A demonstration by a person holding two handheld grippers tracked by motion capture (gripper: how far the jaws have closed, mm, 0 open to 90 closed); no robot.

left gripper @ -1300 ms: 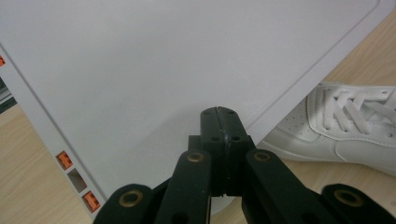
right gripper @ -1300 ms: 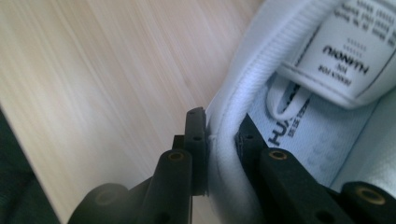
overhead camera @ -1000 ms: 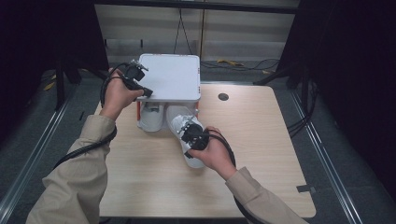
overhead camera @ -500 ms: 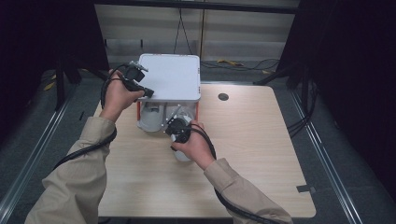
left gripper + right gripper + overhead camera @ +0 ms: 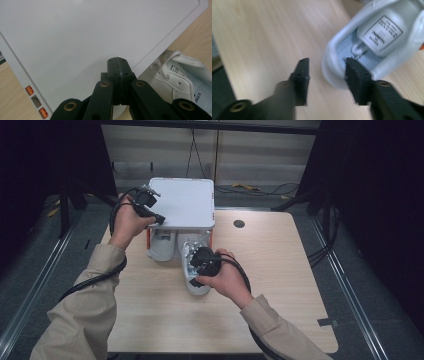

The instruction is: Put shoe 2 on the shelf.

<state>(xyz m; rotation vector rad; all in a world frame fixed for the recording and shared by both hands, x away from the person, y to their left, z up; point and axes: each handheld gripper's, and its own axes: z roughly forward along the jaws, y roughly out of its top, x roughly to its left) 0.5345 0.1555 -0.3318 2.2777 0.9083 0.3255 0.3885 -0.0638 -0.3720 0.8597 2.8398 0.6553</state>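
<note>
A white box lid (image 5: 182, 202) (image 5: 87, 30) is tilted up over an orange-edged box (image 5: 148, 240). My left gripper (image 5: 158, 218) (image 5: 117, 61) is shut on the lid's left edge and holds it raised. Two white sneakers lie under the lid with their heels toward me: the left shoe (image 5: 162, 245) (image 5: 175, 75) and the right shoe (image 5: 196, 289) (image 5: 377, 32). My right gripper (image 5: 195, 280) (image 5: 327, 67) is open at the right shoe's heel. One jaw is inside the shoe's opening and the other is outside the heel wall.
The wooden table (image 5: 280, 285) has a round cable hole (image 5: 239, 224) behind the box on the right. Cables trail from both grippers along the person's sleeves. Dark floor and metal rails surround the table.
The right hand shifted over the right shoe, first toward the box, then back to its heel. The left gripper has kept the lid raised in the same place.
</note>
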